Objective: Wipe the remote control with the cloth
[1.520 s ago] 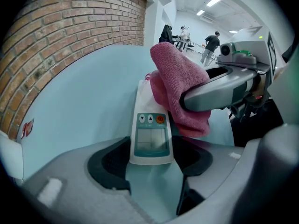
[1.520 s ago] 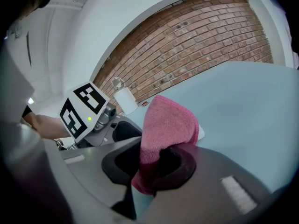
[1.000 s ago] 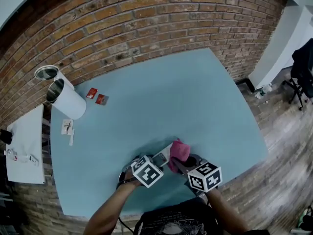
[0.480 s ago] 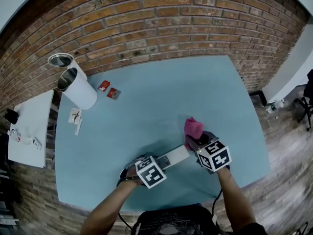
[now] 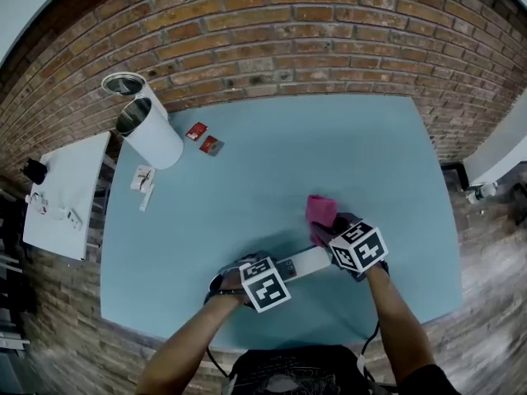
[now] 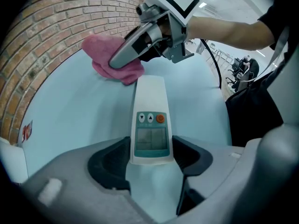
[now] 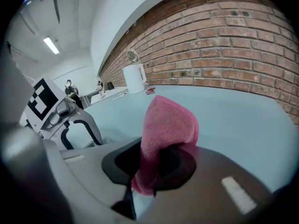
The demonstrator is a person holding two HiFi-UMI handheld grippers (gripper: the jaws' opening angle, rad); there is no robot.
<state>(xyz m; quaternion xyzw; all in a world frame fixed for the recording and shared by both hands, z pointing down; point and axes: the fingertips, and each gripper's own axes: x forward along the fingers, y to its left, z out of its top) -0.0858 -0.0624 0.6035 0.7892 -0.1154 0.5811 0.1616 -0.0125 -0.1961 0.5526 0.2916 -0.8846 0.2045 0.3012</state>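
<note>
left gripper (image 6: 150,158): clamped on the screen end of the remote control (image 6: 150,94), pads against both long sides, nose pointing steeply down at the table (image 5: 247,171)
right gripper (image 7: 156,164): clenched on the cloth (image 7: 168,125), with a bunched fold sticking up out of the jaws
remote look: slim white bar with a teal-grey face panel and a small grey display (image 6: 151,141). Two arrow keys (image 6: 142,118) and a round orange key (image 6: 160,118) sit just past the display. The far half is plain white
remote place: flat on the light blue table near its front edge, running from the left gripper toward the right one
cloth look: pink, terry nap, crumpled into a wad
cloth place: at the remote's far end, off its left corner in the left gripper view. Contact with the remote or the table: can't tell
grippers: near each other, one at each end of the remote
rest: white cylindrical container (image 5: 152,134) and two small red packets (image 5: 204,138) at the table's far left, well apart from the remote; brick wall (image 5: 288,39) behind
</note>
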